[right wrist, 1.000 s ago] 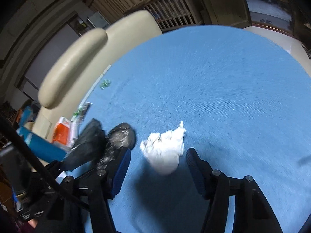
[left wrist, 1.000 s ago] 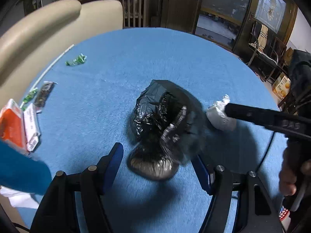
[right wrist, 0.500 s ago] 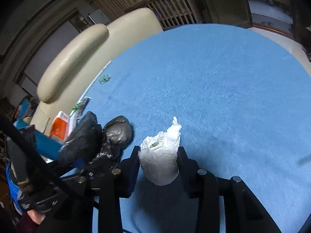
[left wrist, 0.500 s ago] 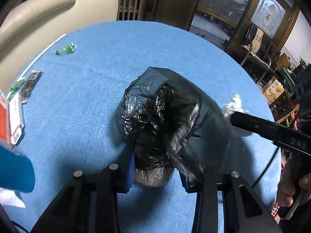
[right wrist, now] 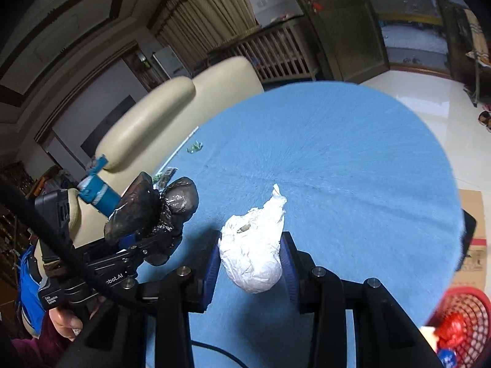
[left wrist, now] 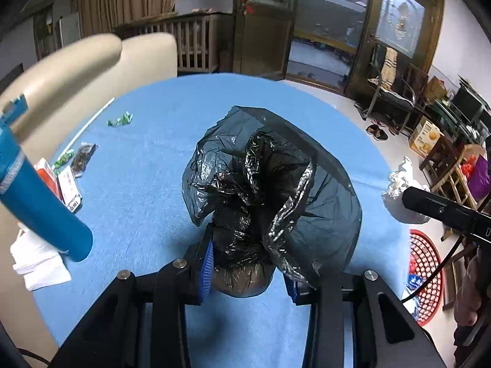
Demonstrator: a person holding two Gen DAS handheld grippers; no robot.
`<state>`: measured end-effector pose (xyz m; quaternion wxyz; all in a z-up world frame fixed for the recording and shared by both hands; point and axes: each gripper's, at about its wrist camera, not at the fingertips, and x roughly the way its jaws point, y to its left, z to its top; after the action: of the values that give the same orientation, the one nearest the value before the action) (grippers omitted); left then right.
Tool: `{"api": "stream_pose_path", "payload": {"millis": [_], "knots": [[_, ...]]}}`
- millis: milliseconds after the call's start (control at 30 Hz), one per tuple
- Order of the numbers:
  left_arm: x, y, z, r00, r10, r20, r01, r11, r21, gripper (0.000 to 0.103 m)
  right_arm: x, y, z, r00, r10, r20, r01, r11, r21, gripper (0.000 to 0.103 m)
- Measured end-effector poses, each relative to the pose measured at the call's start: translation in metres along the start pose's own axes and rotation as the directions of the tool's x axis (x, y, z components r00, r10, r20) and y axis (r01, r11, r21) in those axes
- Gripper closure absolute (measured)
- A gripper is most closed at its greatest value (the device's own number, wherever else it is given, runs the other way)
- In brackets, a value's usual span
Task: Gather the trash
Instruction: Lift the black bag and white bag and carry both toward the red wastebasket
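In the left wrist view my left gripper point(left wrist: 247, 271) is shut on a tied black plastic trash bag point(left wrist: 270, 196), held just above the round blue table point(left wrist: 147, 159). In the right wrist view my right gripper point(right wrist: 250, 263) is shut on a white knotted plastic bag point(right wrist: 253, 242), also lifted off the table. The white bag point(left wrist: 402, 190) shows at the right of the left view, and the black bag point(right wrist: 153, 208) with the left gripper point(right wrist: 147, 245) shows at the left of the right view.
Green candy wrappers point(left wrist: 120, 119), a dark wrapper point(left wrist: 83, 155), an orange-and-white packet point(left wrist: 63, 181) and white paper point(left wrist: 36, 260) lie along the table's left edge by a blue bottle point(left wrist: 36, 202). A cream chair point(left wrist: 79, 67) stands behind. A red mesh basket point(left wrist: 425, 276) sits on the floor at right.
Both grippers closed on their bags, the left on the black one and the right on the white one, and then lifted them off the table and drew back.
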<state>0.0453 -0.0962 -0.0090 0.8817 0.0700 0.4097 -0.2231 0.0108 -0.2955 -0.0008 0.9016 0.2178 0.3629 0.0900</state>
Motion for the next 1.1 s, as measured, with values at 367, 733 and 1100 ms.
{"api": "stream_pose_path", "payload": {"millis": [367,733,1100], "knots": [[-0.056,-0.050,-0.023,0.997,-0.007,0.074,-0.001,0.995,0.097,0.063,-0.083,0.008,-0.036,0.992,-0.066,0.104,0.069,0.997,-0.025,0.063],[-0.083,-0.083,-0.030,0.989,0.005,0.149,-0.032,0.983,0.180,0.063,-0.130,0.001,-0.059,0.984,-0.104,0.142,0.108,0.994,-0.022,0.063],[-0.097,-0.099,-0.036,0.984,0.004,0.178,-0.045,0.973,0.227,0.063,-0.150,-0.009,-0.066,0.978,-0.109,0.175,0.112,0.994,-0.008,0.063]]}}
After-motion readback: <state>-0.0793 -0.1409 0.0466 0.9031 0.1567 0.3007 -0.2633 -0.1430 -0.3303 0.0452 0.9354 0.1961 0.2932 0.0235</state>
